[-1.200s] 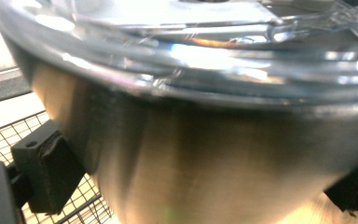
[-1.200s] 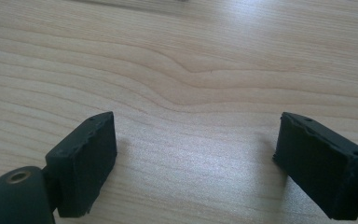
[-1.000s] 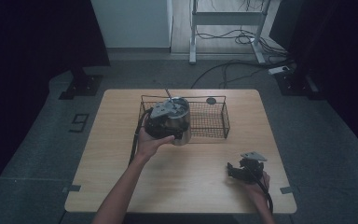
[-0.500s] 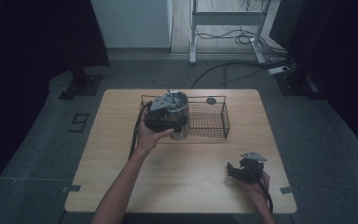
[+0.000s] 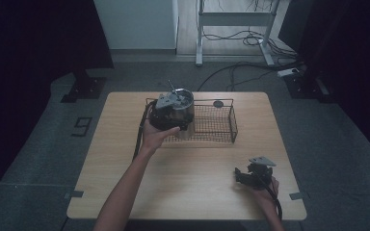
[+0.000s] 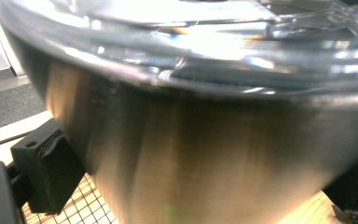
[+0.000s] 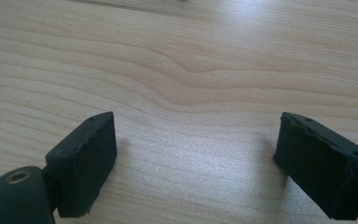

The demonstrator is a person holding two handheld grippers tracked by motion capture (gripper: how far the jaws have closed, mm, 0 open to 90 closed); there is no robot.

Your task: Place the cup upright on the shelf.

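Landmark: wire basket (image 5: 212, 124) on wooden table (image 5: 125, 183).

My left gripper (image 5: 169, 109): at basket's left end, jaws clamped on steel pot (image 5: 185, 103); left gripper view: pads flank pot wall (image 6: 205, 154). Pot raised over basket's left end, mesh visible beneath.

My right gripper (image 5: 250, 175): near side of basket, well apart, low over table. Jaws spread wide, nothing between pads (image 7: 86, 158), bare wood below.

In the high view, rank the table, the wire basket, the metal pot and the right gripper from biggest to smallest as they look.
1. table
2. wire basket
3. metal pot, though it sits nearer the camera than the basket floor, and the left gripper covers part of it
4. right gripper, close to the pot in apparent size, so that last pair is unsure
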